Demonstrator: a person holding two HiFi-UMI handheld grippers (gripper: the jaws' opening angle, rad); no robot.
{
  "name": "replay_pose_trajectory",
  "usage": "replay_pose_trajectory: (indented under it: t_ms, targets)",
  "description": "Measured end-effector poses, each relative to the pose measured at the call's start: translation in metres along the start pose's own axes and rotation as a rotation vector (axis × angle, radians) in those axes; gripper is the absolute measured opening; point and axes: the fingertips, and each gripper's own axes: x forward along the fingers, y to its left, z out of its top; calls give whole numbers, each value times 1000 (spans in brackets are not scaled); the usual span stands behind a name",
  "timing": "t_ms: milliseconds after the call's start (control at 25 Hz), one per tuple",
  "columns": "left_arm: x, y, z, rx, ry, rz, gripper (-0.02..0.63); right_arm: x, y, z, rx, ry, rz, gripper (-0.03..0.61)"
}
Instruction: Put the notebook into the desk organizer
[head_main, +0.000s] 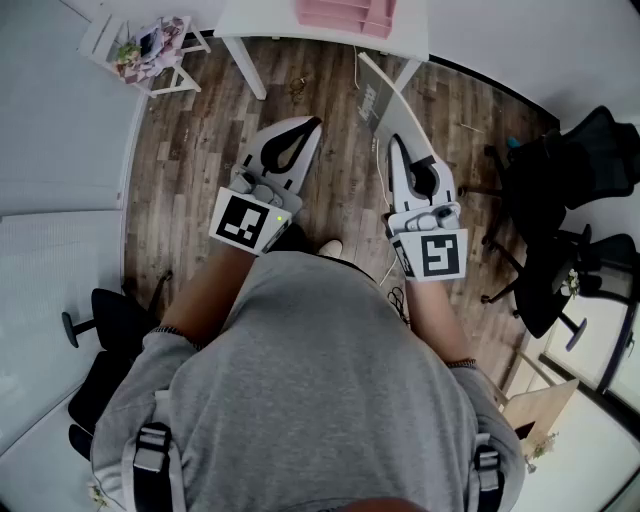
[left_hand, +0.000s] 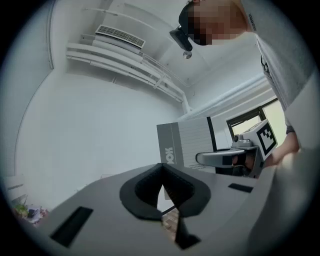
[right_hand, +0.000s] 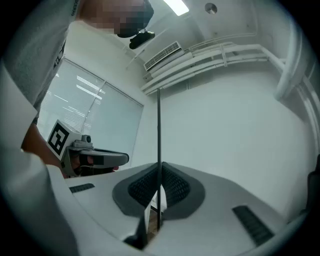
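In the head view my right gripper (head_main: 394, 140) is shut on a thin grey notebook (head_main: 374, 88), which stands on edge above the wooden floor. The right gripper view shows that notebook (right_hand: 159, 135) edge-on as a dark line pinched between the pads of the right gripper (right_hand: 160, 182). From the left gripper view the notebook's (left_hand: 187, 142) lined cover and grey spine show beside the right gripper (left_hand: 235, 157). My left gripper (head_main: 312, 125) (left_hand: 163, 186) is shut with nothing in it, level with the right one. The pink desk organizer (head_main: 345, 15) sits on the white desk (head_main: 270, 25) ahead.
A small white side table (head_main: 145, 45) with flowers stands at the far left. Black office chairs (head_main: 570, 170) crowd the right side, and another black chair (head_main: 105, 330) is at the lower left. A white desk leg (head_main: 248, 70) reaches the floor ahead of the left gripper.
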Motion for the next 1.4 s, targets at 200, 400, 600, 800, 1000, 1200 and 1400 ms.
replay_pose_trajectory:
  t_ms: [200, 400, 600, 800, 1000, 1200, 1400]
  targets:
    - [2, -1, 0, 13, -4, -1, 20, 1, -2, 0, 16, -2, 16, 15]
    - [4, 0, -3, 8, 4, 4, 20, 2, -6, -4, 36, 9, 23, 15]
    - [5, 2, -2, 15, 4, 14, 20, 2, -11, -3, 36, 10, 24, 15]
    - [11, 9, -4, 33, 22, 24, 20, 9, -17, -3, 34, 15, 30, 15]
    - [23, 35, -8, 40, 27, 30, 20, 35, -23, -5, 28, 21, 34, 17]
    - [42, 71, -14, 34, 14, 26, 20, 71, -33, -9, 29, 26, 26, 17]
    - [71, 114, -19, 41, 7, 3, 21, 122, -43, -12, 22, 46, 23, 17]
